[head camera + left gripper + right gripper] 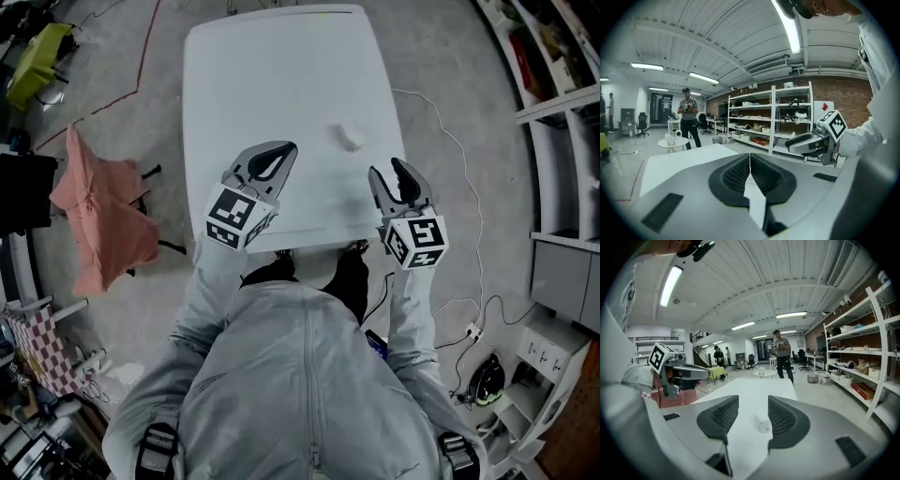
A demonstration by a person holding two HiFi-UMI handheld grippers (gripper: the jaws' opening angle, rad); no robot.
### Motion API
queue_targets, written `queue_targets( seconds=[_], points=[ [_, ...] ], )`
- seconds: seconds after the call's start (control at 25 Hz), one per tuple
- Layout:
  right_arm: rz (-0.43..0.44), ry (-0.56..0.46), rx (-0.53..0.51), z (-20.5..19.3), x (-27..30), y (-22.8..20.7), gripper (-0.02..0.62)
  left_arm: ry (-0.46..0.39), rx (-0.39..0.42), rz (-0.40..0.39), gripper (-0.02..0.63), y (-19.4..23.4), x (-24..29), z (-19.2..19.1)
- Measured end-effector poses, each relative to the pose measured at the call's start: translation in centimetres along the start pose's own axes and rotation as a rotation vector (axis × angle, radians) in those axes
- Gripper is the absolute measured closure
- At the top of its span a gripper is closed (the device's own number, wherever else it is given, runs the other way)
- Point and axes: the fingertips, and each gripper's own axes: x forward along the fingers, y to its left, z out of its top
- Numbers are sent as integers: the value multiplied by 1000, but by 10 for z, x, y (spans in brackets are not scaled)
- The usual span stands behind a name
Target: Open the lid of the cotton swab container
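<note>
A small white cotton swab container (350, 136) stands with its lid on, on the white table (281, 75), right of the middle. My right gripper (386, 169) hovers over the table's near edge, just short of the container. Its jaws are open and hold nothing. In the right gripper view the container (763, 425) shows between the two fingers (723, 417), farther out on the table. My left gripper (286, 150) is to the left of the container and shut, with its pads (740, 171) meeting on nothing. Both grippers are apart from the container.
A pink cloth (98, 211) hangs on a stand left of the table. Shelving (562, 141) lines the right side, and a white cable (459, 178) runs across the floor. A person (783, 355) stands beyond the table's far end, near a small round table (672, 140).
</note>
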Motion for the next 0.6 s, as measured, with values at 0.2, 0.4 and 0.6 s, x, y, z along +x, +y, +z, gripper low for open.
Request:
queue_targets(
  seconds=[0.2,0.4,0.6],
  points=[
    [48,47,30,-30,31,-29,387,34,-5,33,583,0,30,-12],
    [97,107,21,-59,69,-30,365,68,-45,95,583,19,30,-36],
    [128,152,6,-83,94,-32,348,99,-82,138,583,30,30,-59]
  ],
)
